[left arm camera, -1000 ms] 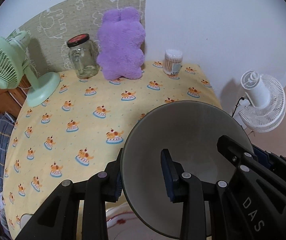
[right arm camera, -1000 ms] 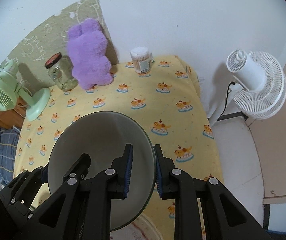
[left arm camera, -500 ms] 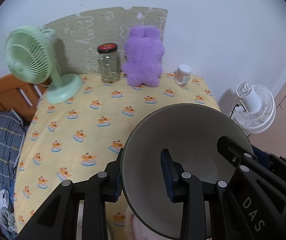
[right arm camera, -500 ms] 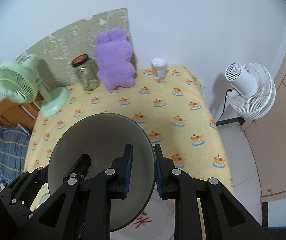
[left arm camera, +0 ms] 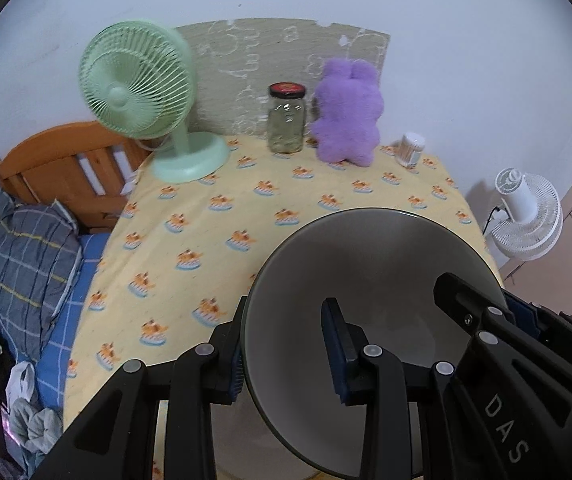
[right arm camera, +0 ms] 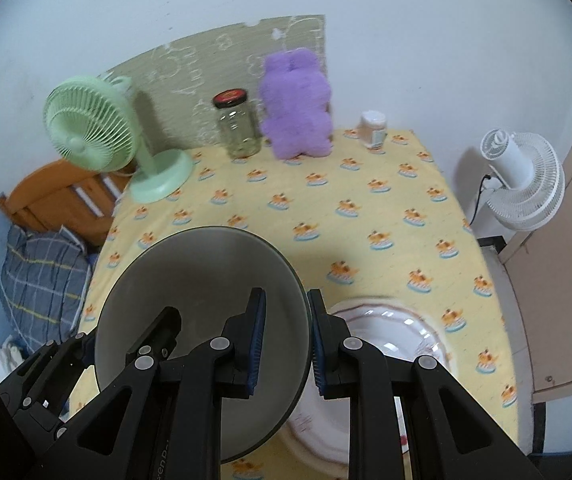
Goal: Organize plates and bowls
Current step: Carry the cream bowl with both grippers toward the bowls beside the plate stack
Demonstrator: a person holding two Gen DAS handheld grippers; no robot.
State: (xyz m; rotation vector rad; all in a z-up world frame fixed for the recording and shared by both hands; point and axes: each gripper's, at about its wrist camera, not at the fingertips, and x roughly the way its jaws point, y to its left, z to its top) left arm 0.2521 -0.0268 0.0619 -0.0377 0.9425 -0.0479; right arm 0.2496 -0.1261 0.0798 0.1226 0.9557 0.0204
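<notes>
A grey bowl [left arm camera: 369,276] is held in the air above the table, gripped on both sides. My left gripper [left arm camera: 286,356] is shut on its left rim, one finger outside and one inside. My right gripper [right arm camera: 286,340] is shut on its right rim; the bowl shows in the right wrist view [right arm camera: 202,300]. A white plate with a patterned rim [right arm camera: 389,340] lies on the yellow tablecloth [right arm camera: 345,208] below and to the right of the bowl, partly hidden by my right gripper's fingers.
At the table's back stand a green fan [left arm camera: 146,96], a glass jar with a dark lid [left arm camera: 286,120], a purple plush toy [left arm camera: 345,116] and a small cotton-swab container [left arm camera: 409,150]. A white floor fan [right arm camera: 521,180] stands to the right, a bed [left arm camera: 26,248] to the left.
Both grippers have lifted and drawn back with the bowl; the table's back objects look farther off, and more of the white plate shows below.
</notes>
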